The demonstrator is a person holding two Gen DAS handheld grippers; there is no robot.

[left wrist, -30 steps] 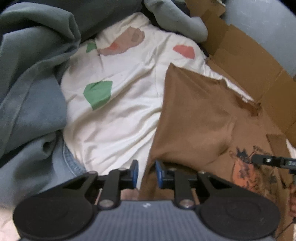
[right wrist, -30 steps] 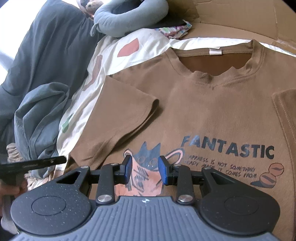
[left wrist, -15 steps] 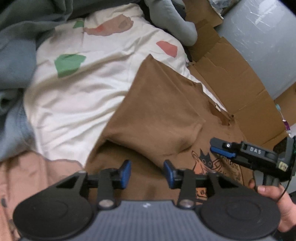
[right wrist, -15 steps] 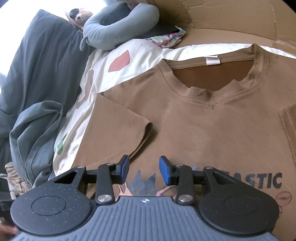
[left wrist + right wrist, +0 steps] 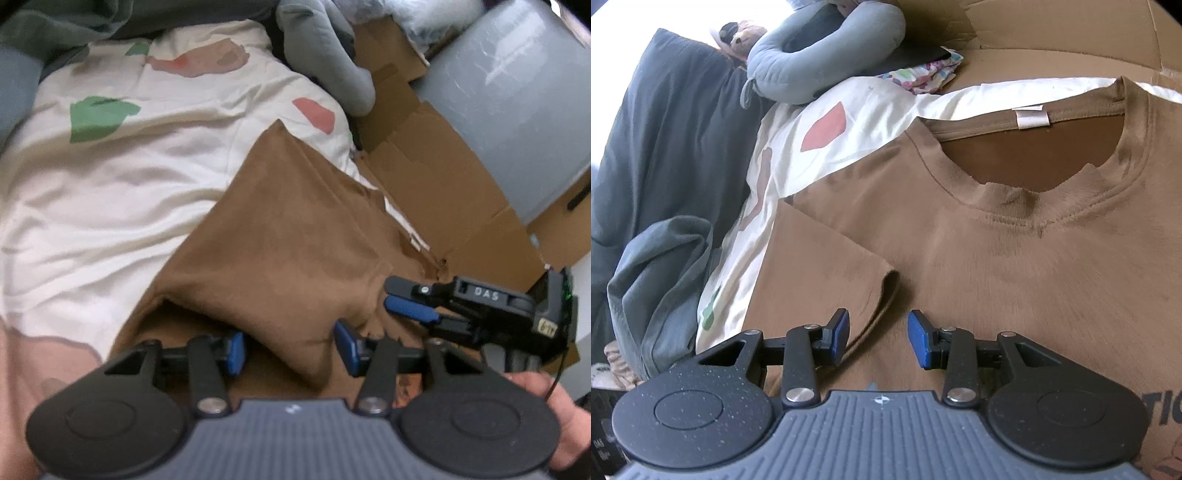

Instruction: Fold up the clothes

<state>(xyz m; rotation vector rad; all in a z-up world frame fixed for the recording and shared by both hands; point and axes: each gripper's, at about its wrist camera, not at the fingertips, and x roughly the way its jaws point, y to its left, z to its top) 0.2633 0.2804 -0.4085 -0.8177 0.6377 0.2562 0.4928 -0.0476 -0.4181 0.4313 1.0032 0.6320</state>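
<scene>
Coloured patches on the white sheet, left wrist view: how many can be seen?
4: a green patch at left, a small green one at top, a brownish-pink one beside it, a red one by the brown T-shirt. Others may be covered.

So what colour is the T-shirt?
Brown T-shirt, clearest in the right wrist view.

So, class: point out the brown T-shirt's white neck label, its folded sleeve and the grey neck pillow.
white neck label point(image 5: 1031, 117), right wrist view, label's middle.
folded sleeve point(image 5: 827, 273), right wrist view, flat middle.
grey neck pillow point(image 5: 827, 62), right wrist view, curved body.

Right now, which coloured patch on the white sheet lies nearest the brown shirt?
The red patch, just beyond the brown shirt corner; the green patch lies far off.
</scene>
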